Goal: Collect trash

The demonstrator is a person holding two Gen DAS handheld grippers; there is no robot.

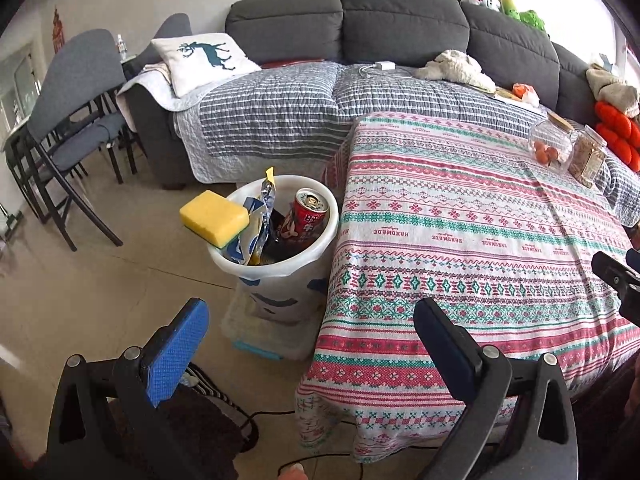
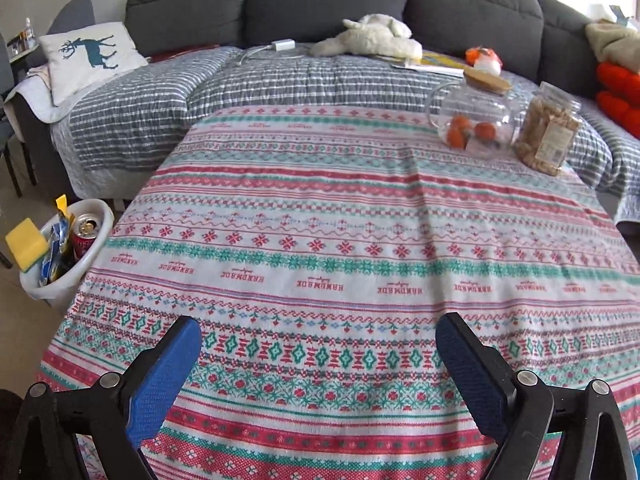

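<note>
A white trash bin [image 1: 316,254] stands on the floor at the table's left side. It holds a red drink can [image 1: 306,216], a blue and yellow snack wrapper [image 1: 260,220] and a yellow sponge [image 1: 214,216] resting on its rim. The bin also shows in the right wrist view [image 2: 94,256] with the can [image 2: 84,234] and sponge [image 2: 26,244]. My left gripper [image 1: 312,316] is open and empty, in front of and above the bin. My right gripper [image 2: 318,334] is open and empty over the table's near edge.
The table wears a red, green and white patterned cloth [image 2: 340,248]. A glass jar with oranges [image 2: 474,120] and a snack jar [image 2: 548,136] stand at its far right. A grey sofa [image 1: 400,20] lies behind, folding chairs [image 1: 72,120] at the left, a clear box [image 1: 264,336] under the bin.
</note>
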